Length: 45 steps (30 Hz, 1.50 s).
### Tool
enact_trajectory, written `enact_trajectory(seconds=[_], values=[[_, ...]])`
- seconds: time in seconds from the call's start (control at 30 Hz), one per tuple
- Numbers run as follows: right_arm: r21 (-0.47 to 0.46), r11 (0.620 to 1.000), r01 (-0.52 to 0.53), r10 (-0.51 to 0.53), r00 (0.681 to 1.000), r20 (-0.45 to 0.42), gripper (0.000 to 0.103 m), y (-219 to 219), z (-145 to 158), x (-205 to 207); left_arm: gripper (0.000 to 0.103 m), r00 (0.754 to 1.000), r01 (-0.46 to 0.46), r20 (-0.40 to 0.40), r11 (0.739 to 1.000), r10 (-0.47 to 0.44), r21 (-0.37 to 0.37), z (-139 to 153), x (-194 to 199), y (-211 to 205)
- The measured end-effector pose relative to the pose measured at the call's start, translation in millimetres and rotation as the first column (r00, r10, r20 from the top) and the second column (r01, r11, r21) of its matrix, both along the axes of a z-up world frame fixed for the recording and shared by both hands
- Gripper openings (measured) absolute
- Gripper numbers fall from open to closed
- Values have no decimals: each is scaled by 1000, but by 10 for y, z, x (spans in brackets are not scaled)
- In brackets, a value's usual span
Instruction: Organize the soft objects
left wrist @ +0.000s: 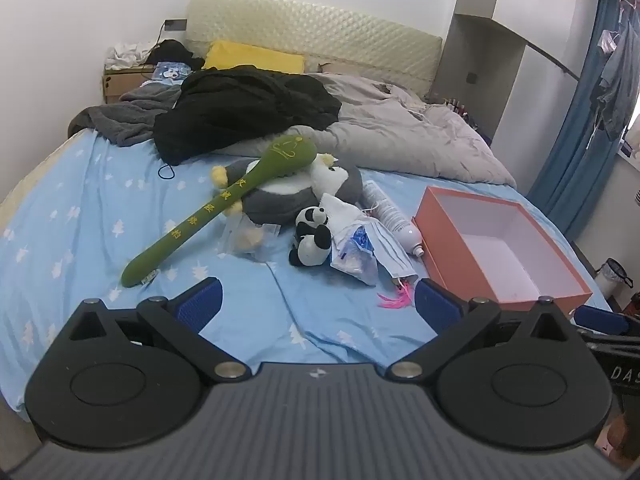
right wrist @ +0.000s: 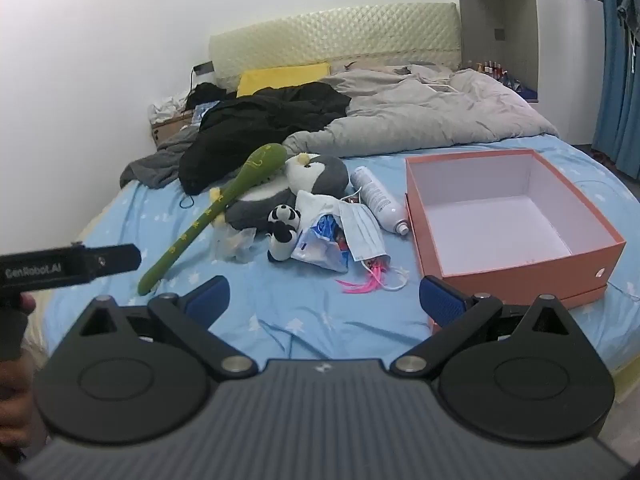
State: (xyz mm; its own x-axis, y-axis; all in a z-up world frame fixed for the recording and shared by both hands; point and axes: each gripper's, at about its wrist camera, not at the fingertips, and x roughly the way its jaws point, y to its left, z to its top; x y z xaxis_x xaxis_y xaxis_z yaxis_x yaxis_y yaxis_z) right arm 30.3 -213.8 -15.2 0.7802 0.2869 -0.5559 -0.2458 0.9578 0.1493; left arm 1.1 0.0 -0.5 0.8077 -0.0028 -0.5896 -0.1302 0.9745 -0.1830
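Note:
A pile of soft things lies mid-bed: a long green plush stick point(left wrist: 208, 208) point(right wrist: 208, 208) across a grey-and-white penguin plush point(left wrist: 296, 196) point(right wrist: 316, 180), a small panda plush point(left wrist: 312, 236) point(right wrist: 283, 226), a face mask point(left wrist: 394, 250) point(right wrist: 366, 232) and plastic bags point(right wrist: 320, 246). An open orange box point(left wrist: 496, 248) point(right wrist: 508, 216), empty, sits to the right. My left gripper point(left wrist: 316, 300) is open and empty, short of the pile. My right gripper point(right wrist: 324, 300) is open and empty, beside the box's near corner.
A white spray can point(left wrist: 390, 210) point(right wrist: 380, 200) lies between pile and box. Pink feathers point(left wrist: 394, 300) point(right wrist: 360, 278) lie near the front. Black clothing point(left wrist: 240, 108), a grey duvet point(left wrist: 400, 136) and a yellow pillow point(left wrist: 252, 56) fill the back of the blue-sheeted bed point(left wrist: 80, 220).

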Motion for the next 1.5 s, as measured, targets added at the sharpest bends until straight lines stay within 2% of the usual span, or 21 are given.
enact_trajectory(seconds=[0.03,0.47,0.6,1.5], values=[[-9,1000,1,-1,1000,1,103,-1,3,4,103,1000,-5,21,1000,5,3,3,-19,-5],[7,1000,-3,3,1000,-6,103,111,-27,-38,103,1000,-3,14,1000,3,14,4,-34,-12],[19,1000,-2,2,1000,-10,103,7,-37,-39,103,1000,-1,11,1000,1,14,-2,-31,-18],[23,1000,11,-11,1000,-28,103,-7,-97,-40,103,1000,3,5,999,-3,36,-90,14,-10]])
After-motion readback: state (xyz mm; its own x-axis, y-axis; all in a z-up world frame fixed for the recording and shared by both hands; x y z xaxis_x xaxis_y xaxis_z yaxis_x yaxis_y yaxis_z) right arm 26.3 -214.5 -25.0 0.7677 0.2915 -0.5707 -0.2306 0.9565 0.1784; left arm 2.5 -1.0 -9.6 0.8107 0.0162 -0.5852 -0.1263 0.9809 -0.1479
